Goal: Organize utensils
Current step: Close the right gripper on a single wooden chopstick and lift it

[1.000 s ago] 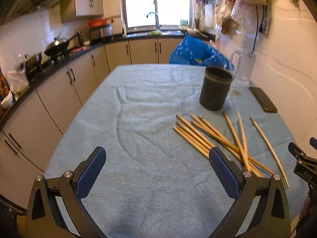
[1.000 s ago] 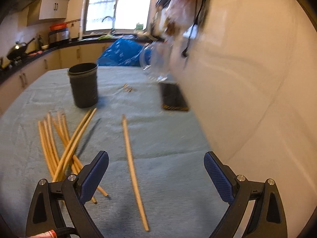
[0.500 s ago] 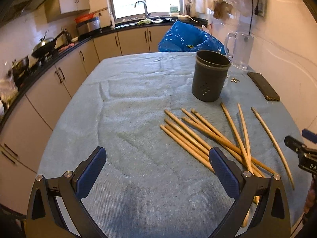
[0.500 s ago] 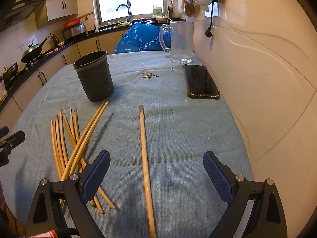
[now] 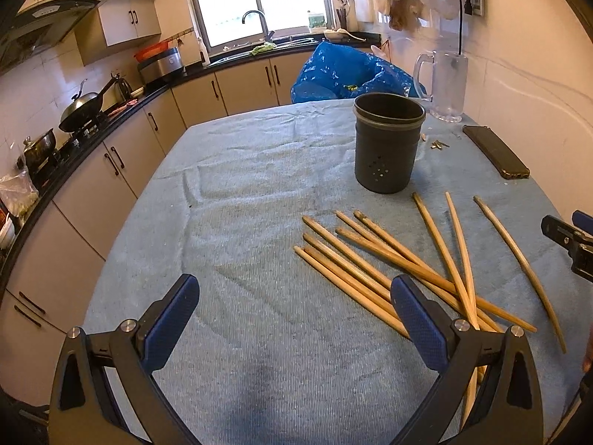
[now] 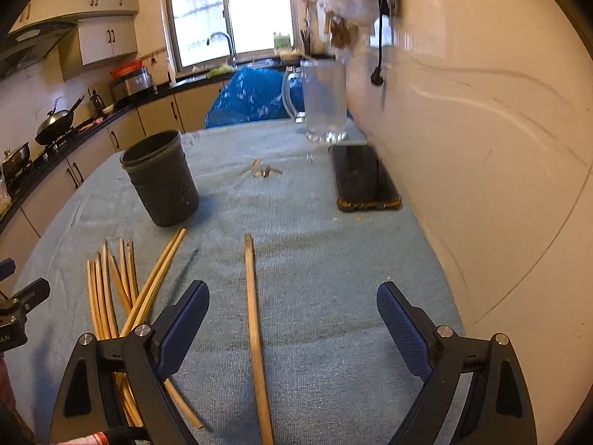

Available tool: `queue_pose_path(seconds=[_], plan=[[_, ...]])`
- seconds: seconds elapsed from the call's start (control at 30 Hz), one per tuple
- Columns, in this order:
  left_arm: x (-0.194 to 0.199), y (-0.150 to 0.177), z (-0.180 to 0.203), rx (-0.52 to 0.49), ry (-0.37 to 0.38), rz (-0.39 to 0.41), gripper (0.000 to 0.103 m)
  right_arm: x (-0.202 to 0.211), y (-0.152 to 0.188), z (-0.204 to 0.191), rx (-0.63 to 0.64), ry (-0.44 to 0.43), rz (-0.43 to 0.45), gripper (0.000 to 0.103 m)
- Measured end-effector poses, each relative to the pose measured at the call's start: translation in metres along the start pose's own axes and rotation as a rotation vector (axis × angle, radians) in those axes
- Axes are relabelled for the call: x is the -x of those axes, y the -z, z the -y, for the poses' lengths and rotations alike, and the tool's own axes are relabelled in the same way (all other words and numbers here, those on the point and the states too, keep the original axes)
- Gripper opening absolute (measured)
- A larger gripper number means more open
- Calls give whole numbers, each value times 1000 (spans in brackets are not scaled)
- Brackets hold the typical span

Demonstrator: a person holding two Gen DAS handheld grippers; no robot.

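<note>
Chopsticks [image 5: 389, 263] lay loose beside the dark holder [image 5: 387, 144]; my right gripper [image 6: 292, 319], jaws wide and empty like my left gripper [image 5: 294, 311], needed centring over the lone chopstick [image 6: 254, 319] before closing.

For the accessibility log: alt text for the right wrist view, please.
The open right tool hovers over a single wooden chopstick on the blue-grey cloth; a loose chopstick pile lies left, before a dark cylindrical holder.

Lone chopstick [image 6: 255, 333] cut by bottom edge; glass mug [image 6: 324, 100] blurred.
</note>
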State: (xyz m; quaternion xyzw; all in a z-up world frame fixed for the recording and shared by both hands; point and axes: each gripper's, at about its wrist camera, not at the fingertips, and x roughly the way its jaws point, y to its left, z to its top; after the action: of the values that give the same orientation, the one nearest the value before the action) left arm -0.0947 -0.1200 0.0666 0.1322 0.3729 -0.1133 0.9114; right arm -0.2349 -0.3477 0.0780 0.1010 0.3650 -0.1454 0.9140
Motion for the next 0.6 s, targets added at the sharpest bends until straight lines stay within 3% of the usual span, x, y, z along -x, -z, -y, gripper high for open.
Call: queue_pose_path(seconds=[0.13,0.3,0.47,0.6], plan=[[-5,-6,0,6,5,-12,103,-14,-4,-2,27,-3,-57,88],[-13,-28,0,20,75,-37,101,-33,-7,-5,37,-47,-143,77],[-37,-63,12,49,169,-106,69,-52,-10,-10,68,-75,-194,68],[-67,-79,39,13,214,-175,63,-66,-12,-17,98,-82,-226,61]])
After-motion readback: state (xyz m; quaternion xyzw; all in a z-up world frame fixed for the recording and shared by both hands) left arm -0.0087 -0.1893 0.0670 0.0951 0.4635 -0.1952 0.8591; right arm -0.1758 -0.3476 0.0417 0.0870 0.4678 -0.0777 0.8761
